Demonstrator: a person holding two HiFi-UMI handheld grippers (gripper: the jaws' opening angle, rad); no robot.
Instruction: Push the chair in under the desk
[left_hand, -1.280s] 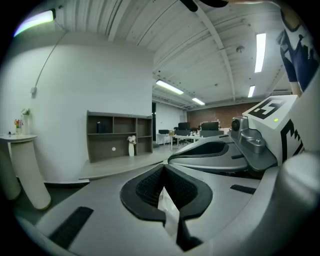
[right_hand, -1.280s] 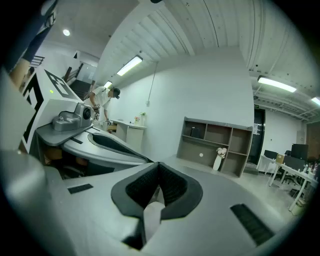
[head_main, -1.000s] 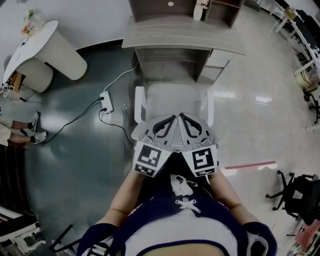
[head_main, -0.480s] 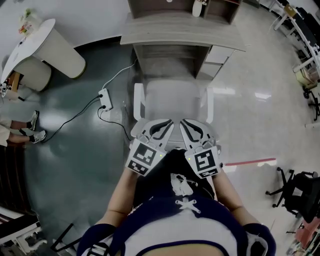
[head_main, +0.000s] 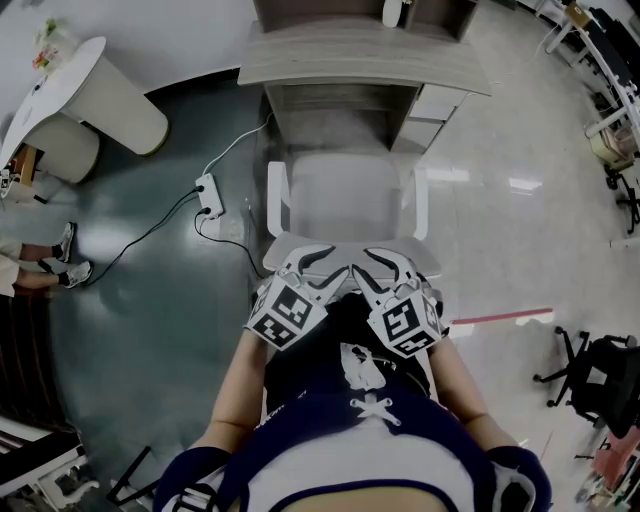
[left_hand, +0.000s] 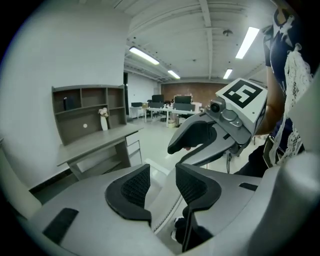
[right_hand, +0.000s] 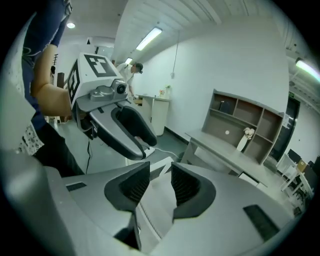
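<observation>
The white chair stands facing the grey desk, its seat front just under the desk edge. Both grippers sit at the top of the chair's backrest, close to the person's body. In the head view the left gripper and right gripper angle in toward each other. Both sets of jaws are opening. In the left gripper view the backrest edge lies in the gap of the left gripper, pads apart from it. The right gripper likewise straddles the backrest edge.
A white power strip with cables lies on the floor left of the chair. A white round table stands at far left, a person's shoes below it. A black office chair stands at right. Shelves rise behind the desk.
Both grippers' jaws have gone from closed to parted. The grippers have drawn slightly back toward the person and turned inward.
</observation>
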